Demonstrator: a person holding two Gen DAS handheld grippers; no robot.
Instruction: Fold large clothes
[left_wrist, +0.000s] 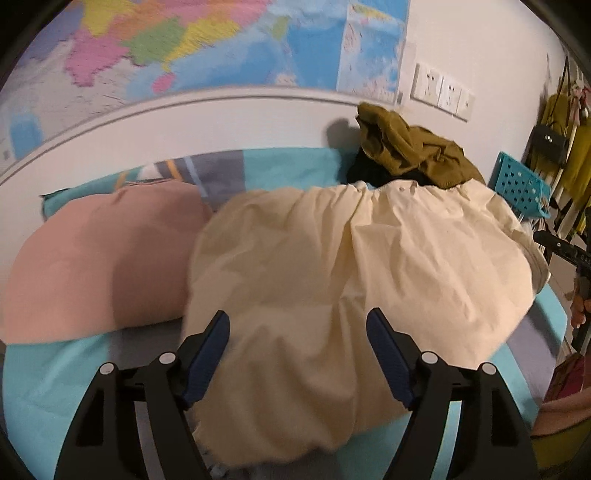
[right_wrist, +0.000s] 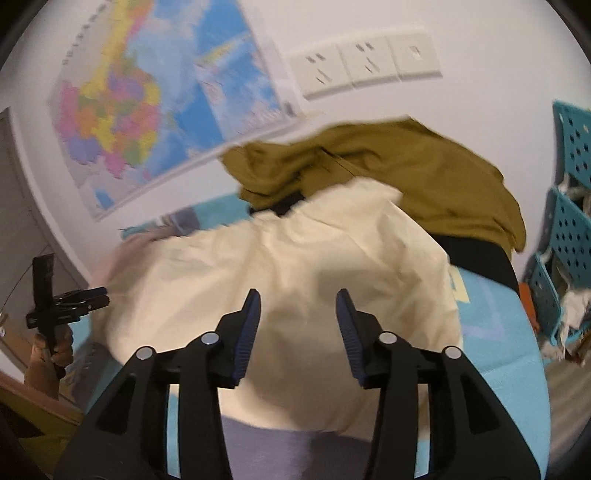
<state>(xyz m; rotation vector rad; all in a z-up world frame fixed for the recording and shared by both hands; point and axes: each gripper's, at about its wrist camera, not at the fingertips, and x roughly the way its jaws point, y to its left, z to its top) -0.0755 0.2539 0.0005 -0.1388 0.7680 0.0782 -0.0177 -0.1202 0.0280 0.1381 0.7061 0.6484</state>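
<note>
A large cream garment (left_wrist: 332, 266) lies spread and wrinkled on the bed; it also shows in the right wrist view (right_wrist: 295, 266). My left gripper (left_wrist: 298, 321) is open and empty, its fingers apart just above the cloth's near end. My right gripper (right_wrist: 298, 299) is open and empty above the cloth's near edge. An olive-green garment (left_wrist: 413, 151) is heaped over something black at the head of the bed, and it shows in the right wrist view (right_wrist: 406, 162) just beyond the cream cloth. The left gripper shows at the left edge of the right wrist view (right_wrist: 74, 301).
A pink pillow (left_wrist: 99, 258) lies left of the cream garment on the turquoise sheet (left_wrist: 48, 376). A white headboard (left_wrist: 184, 129) and a wall map (left_wrist: 184, 40) stand behind. A turquoise perforated rack (right_wrist: 569, 236) stands at the right. Clothes hang at the far right (left_wrist: 569, 147).
</note>
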